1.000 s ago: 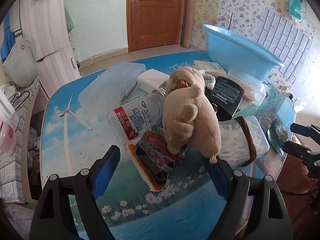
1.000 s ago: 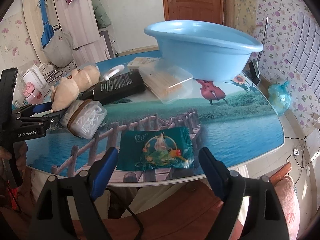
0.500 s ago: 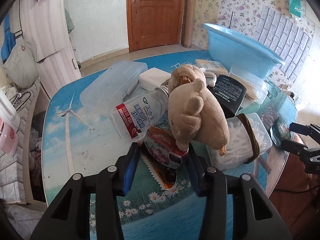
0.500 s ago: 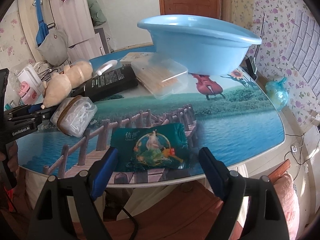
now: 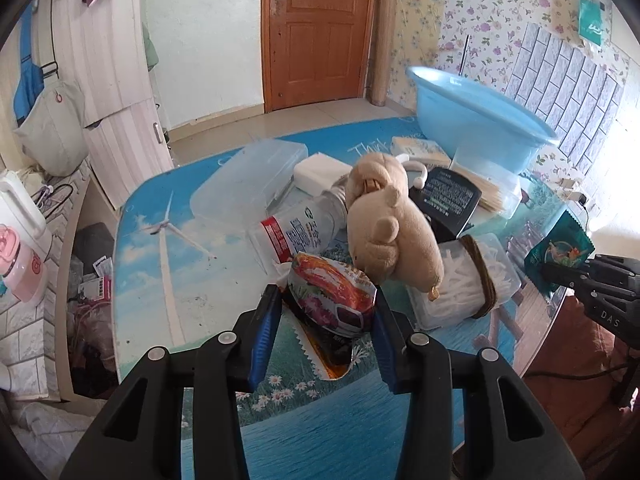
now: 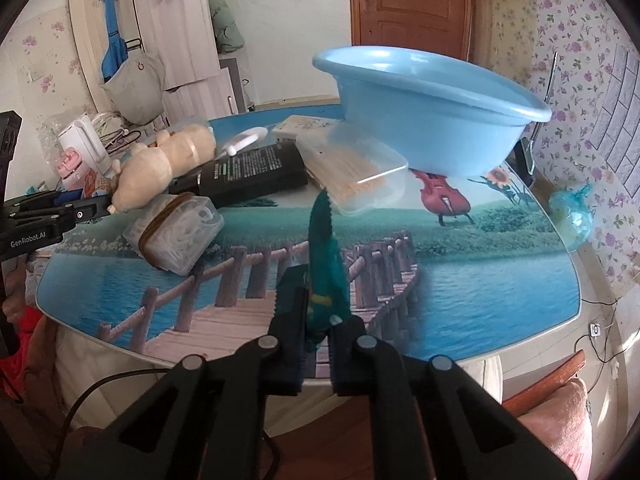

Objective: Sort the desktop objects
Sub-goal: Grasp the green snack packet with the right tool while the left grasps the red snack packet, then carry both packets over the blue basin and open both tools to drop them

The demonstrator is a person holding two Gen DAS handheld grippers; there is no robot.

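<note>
A puffy red snack packet (image 5: pixel 332 300) lies at the table's near edge, and my left gripper (image 5: pixel 324 322) is shut on it, a blue pad pressed on each side. A beige plush toy (image 5: pixel 392 232) leans over the packet's far end. My right gripper (image 6: pixel 318 320) is shut on a green sachet (image 6: pixel 326 256), which stands edge-on above the table. The left wrist view shows the same green sachet (image 5: pixel 560 250) lifted at the right in the right gripper (image 5: pixel 560 276). A blue basin (image 6: pixel 432 128) sits at the back of the table.
Behind the red packet lie a clear bottle with a red label (image 5: pixel 296 232), a long clear case (image 5: pixel 248 184), a black box (image 5: pixel 448 200), a clear box bound with a brown band (image 5: pixel 460 284) and a clear box of sticks (image 6: pixel 356 176). The picture-printed tabletop (image 6: pixel 480 280) ends just before my right gripper.
My left gripper has closed from wide open onto the red snack packet. My right gripper has shut on the green sachet and raised it off the table, turning it on edge.
</note>
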